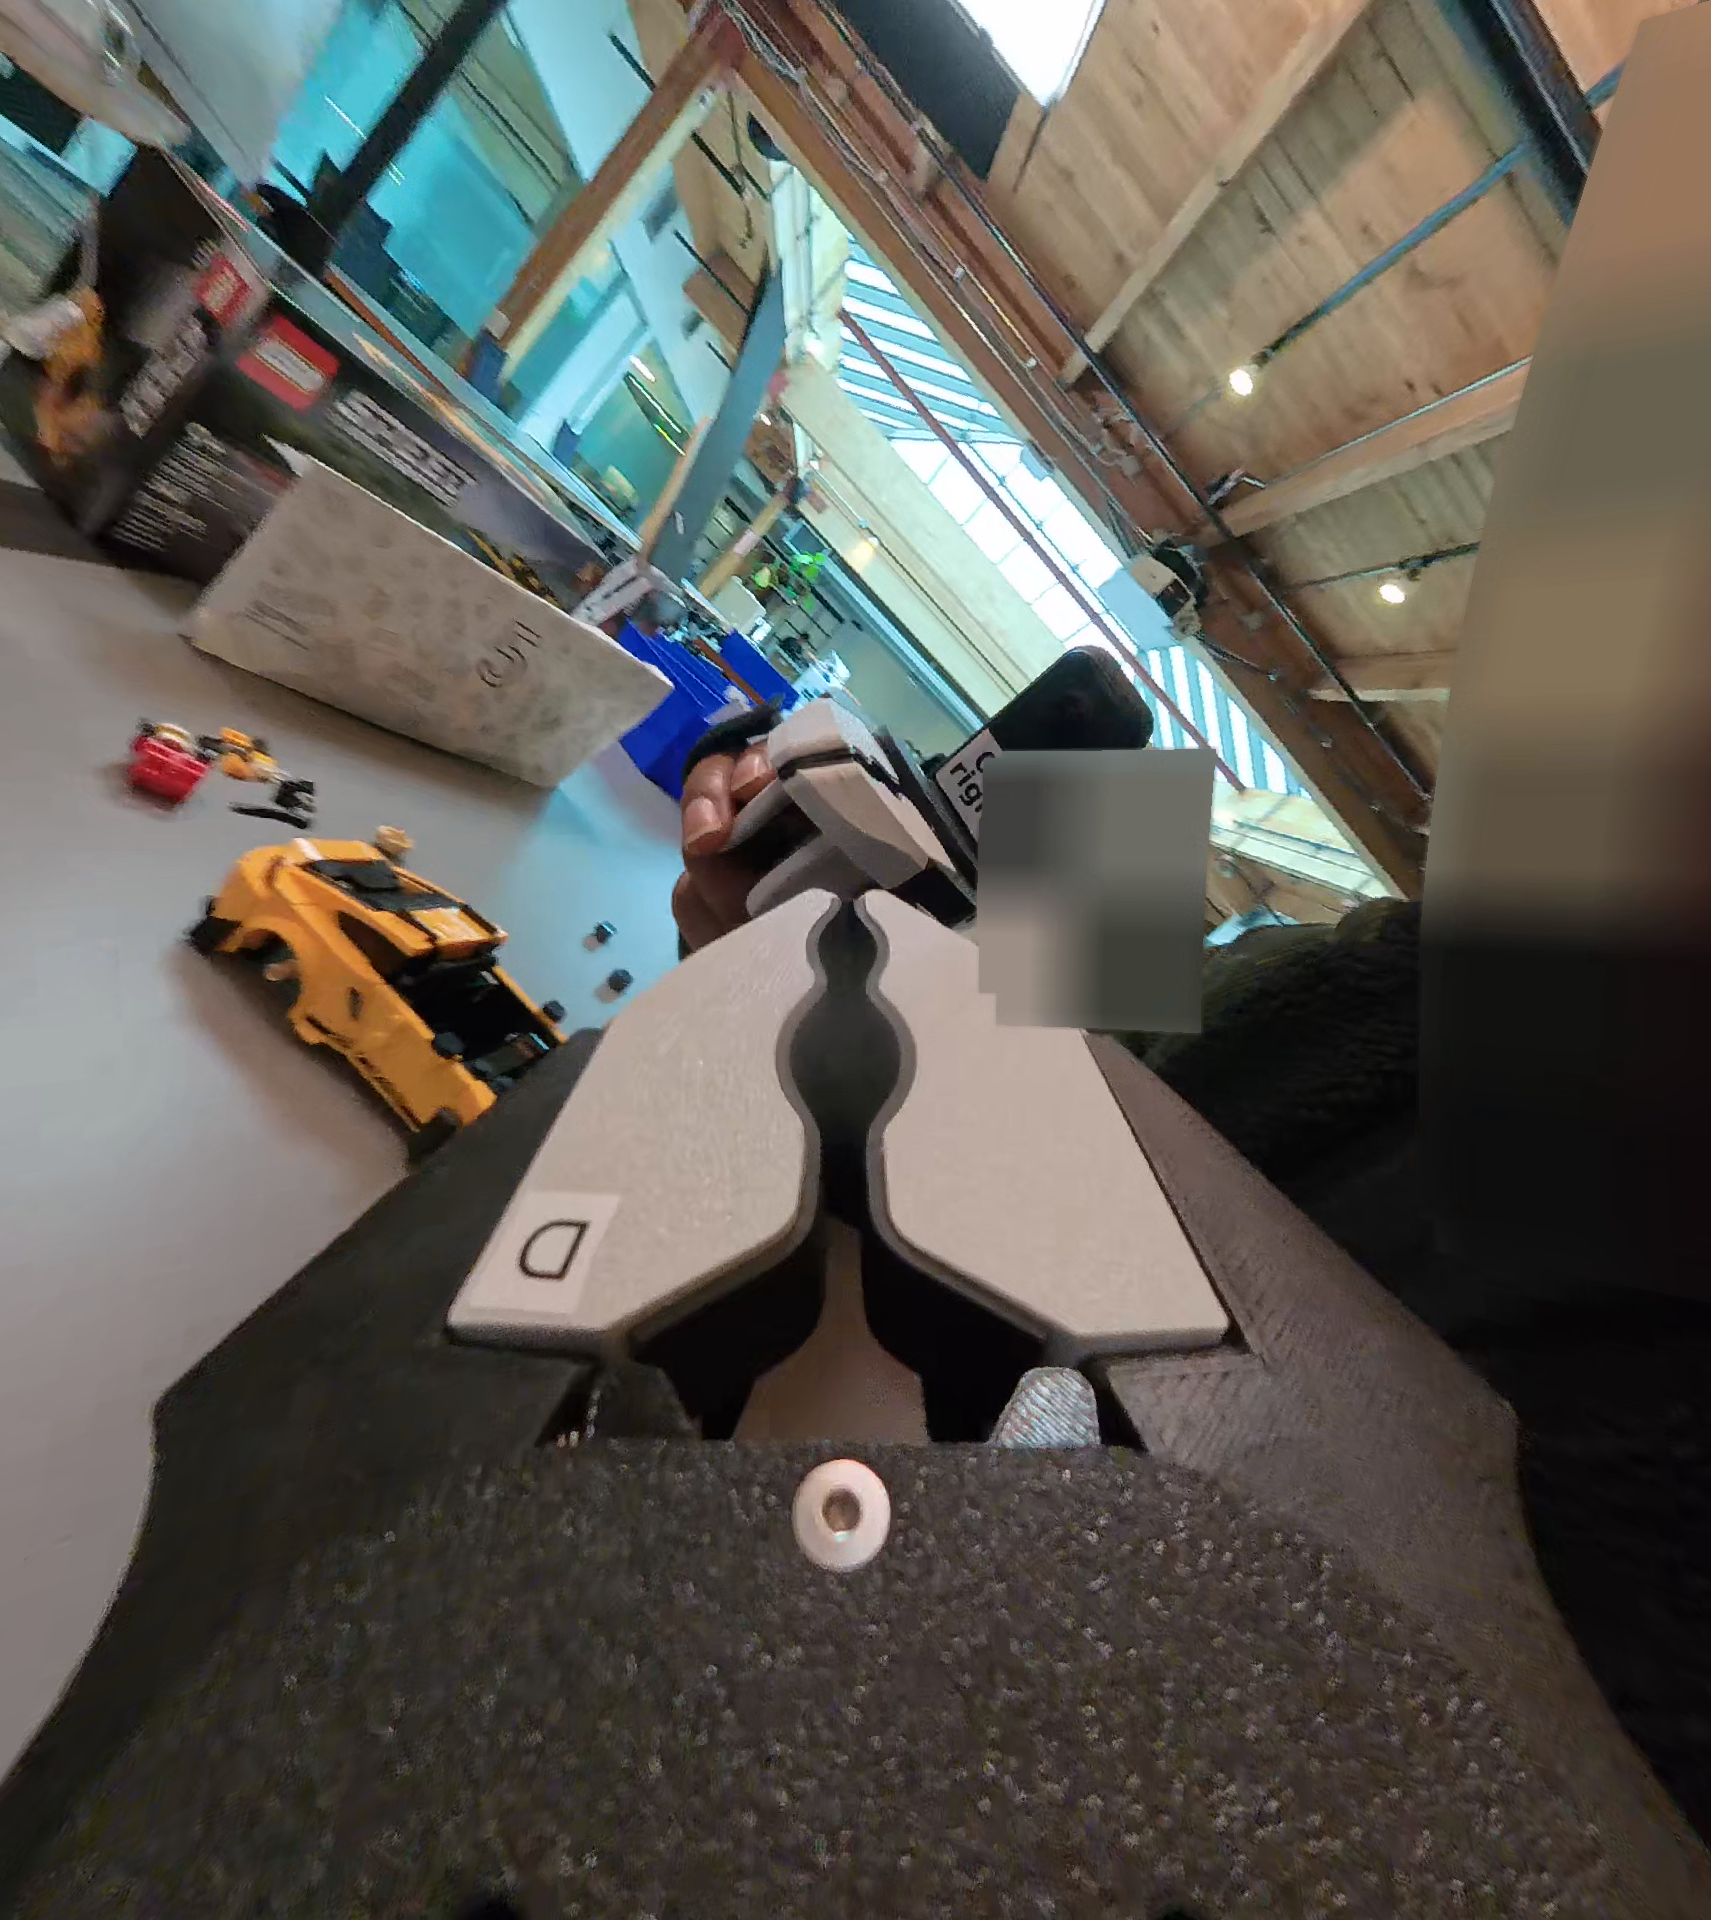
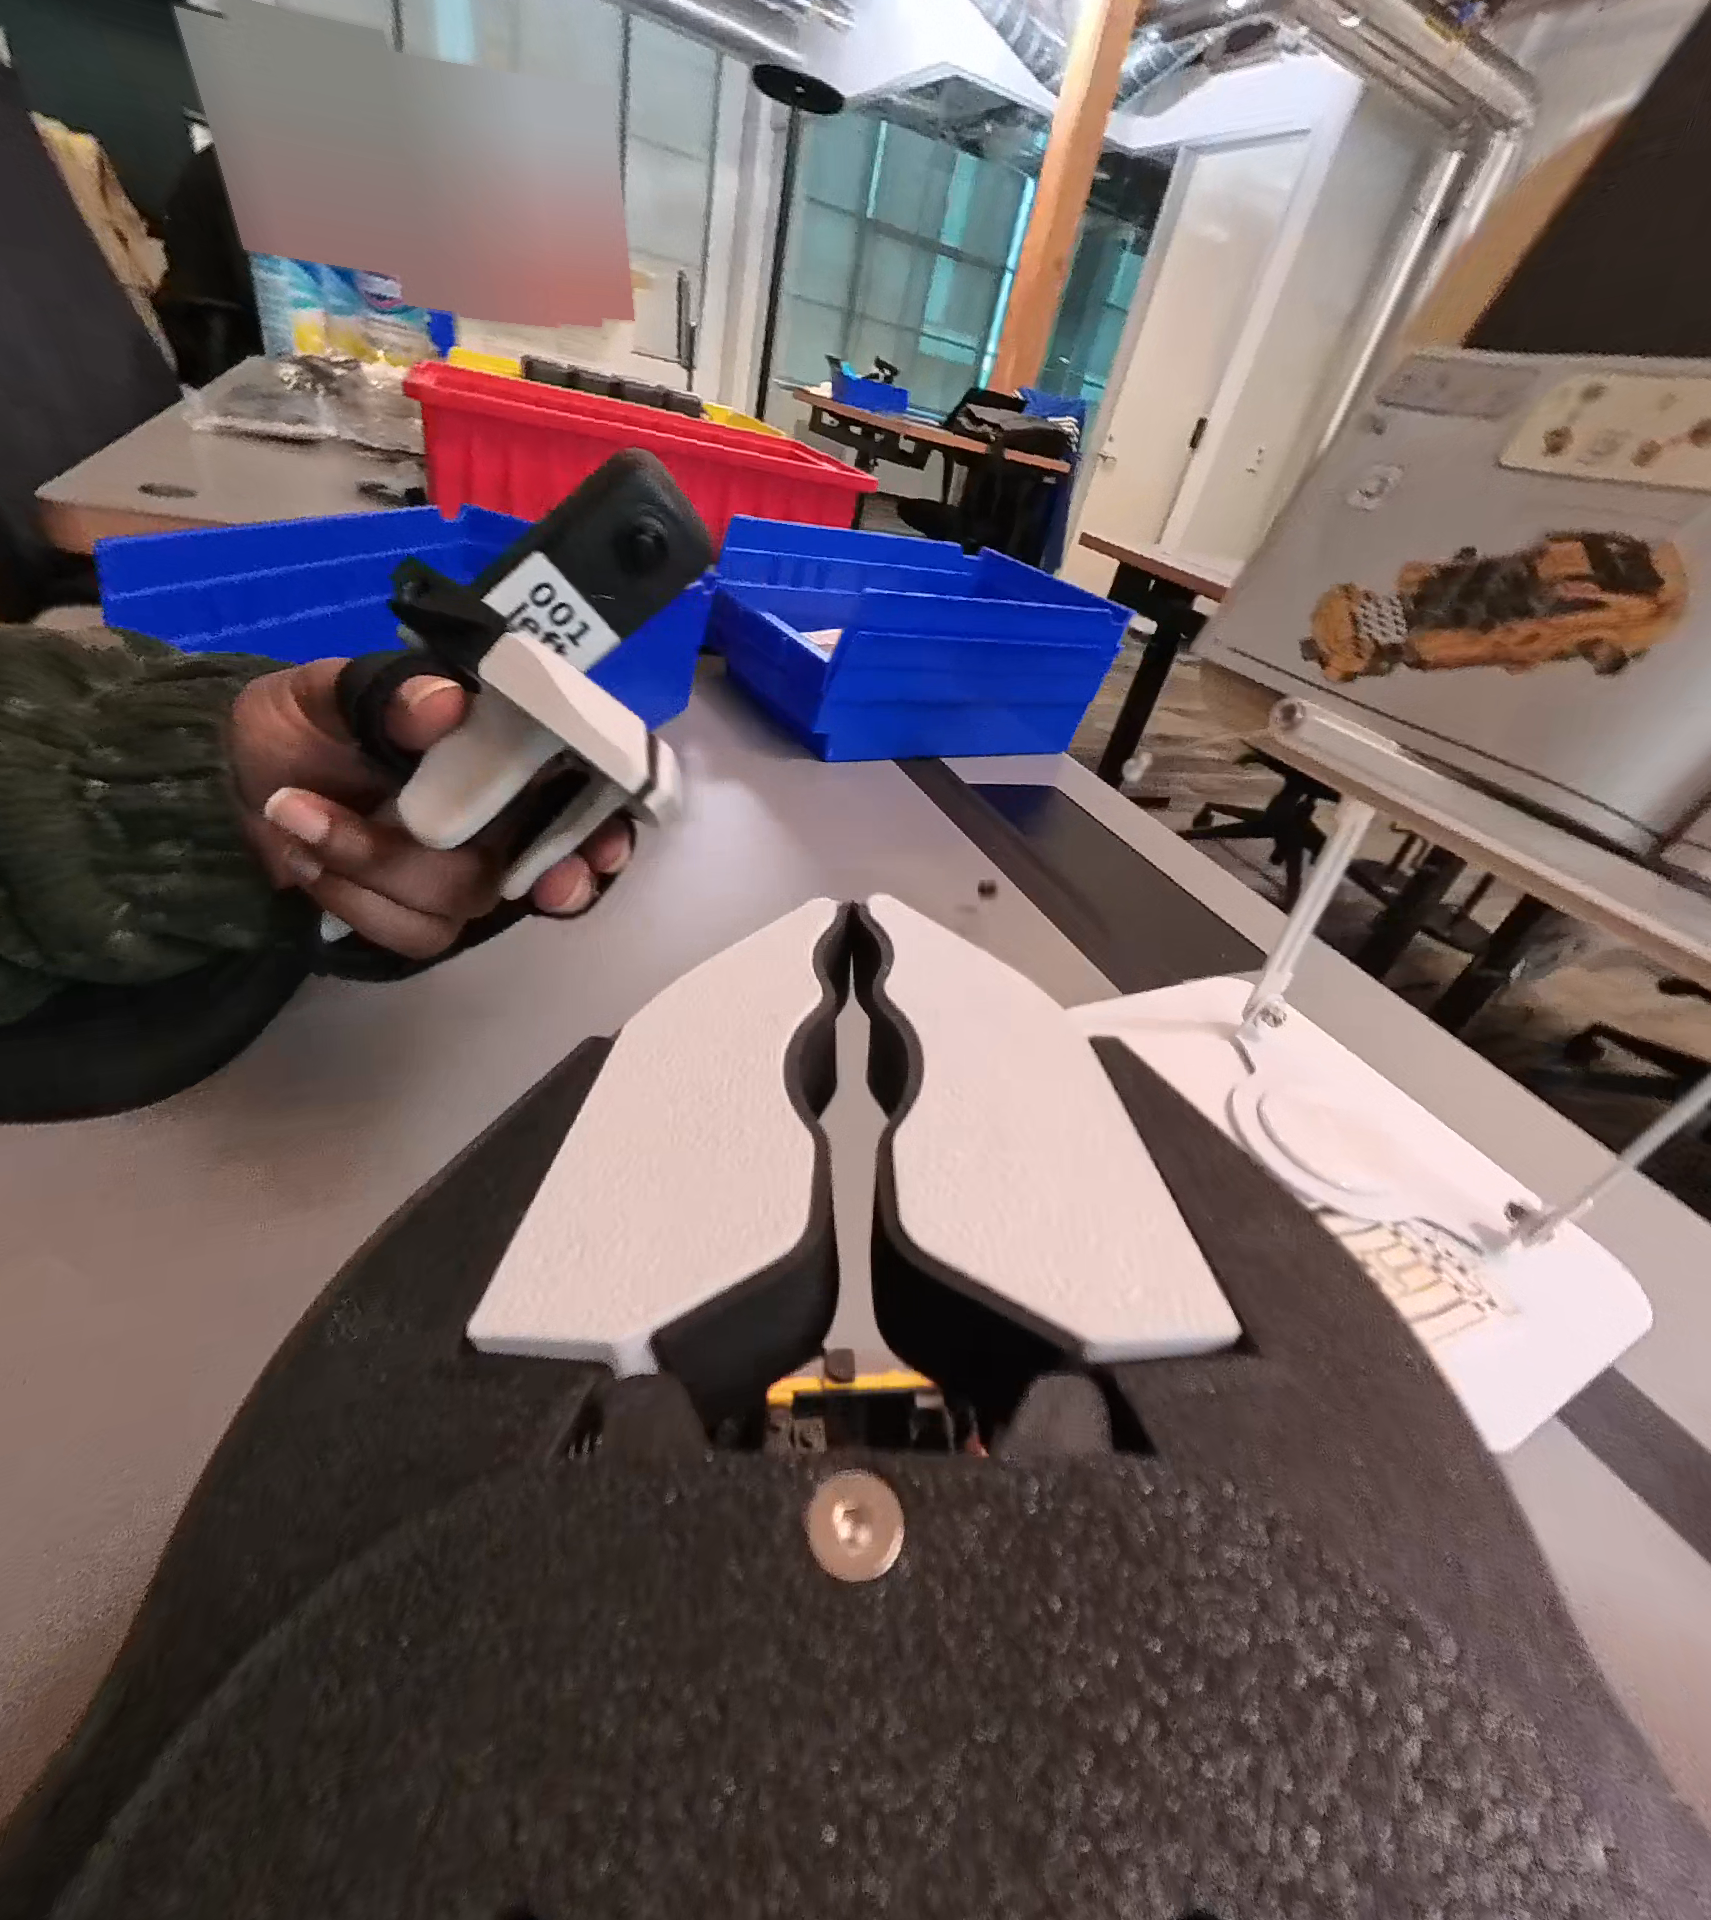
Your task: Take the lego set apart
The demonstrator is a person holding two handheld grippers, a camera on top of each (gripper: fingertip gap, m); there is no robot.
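The left tongs [image 1: 846, 906] are pressed together, their grey fingers [image 1: 695, 1101] meeting at the tips with nothing caught between them. They are lifted off the grey table [image 1: 103, 1195] and tilted, so the wooden ceiling fills much of the left wrist view. The right tongs [image 2: 856, 909] are pressed together too — tips touching, empty — and point level over the table toward the far edge.

Each pair shows in the other's camera: the right one just past the left tips, held in a hand [image 1: 711, 831], and the left one up and to the left of the right tips, gripped by a hand [image 2: 363, 821] coming out of a dark green knitted sleeve [image 2: 51, 821].

The yellow toy car [image 1: 373, 977] lies on the table to the left of the left tongs, well apart from both pairs, black hood and roof parts on it. A few small black pieces [image 1: 612, 982] sit loose just beside its nose. Farther back lies a small heap of loose parts — a red piece [image 1: 165, 764] and some yellow and black bits [image 1: 253, 769].

Behind those stand a white booklet [image 1: 415, 634] and the dark set box [image 1: 196, 416]. To the right of the right tongs a white stand [image 2: 1350, 1195] holds an open manual [image 2: 1516, 582] picturing the car. Blue bins [image 2: 913, 665] and a red bin [image 2: 622, 447] sit at the far side.
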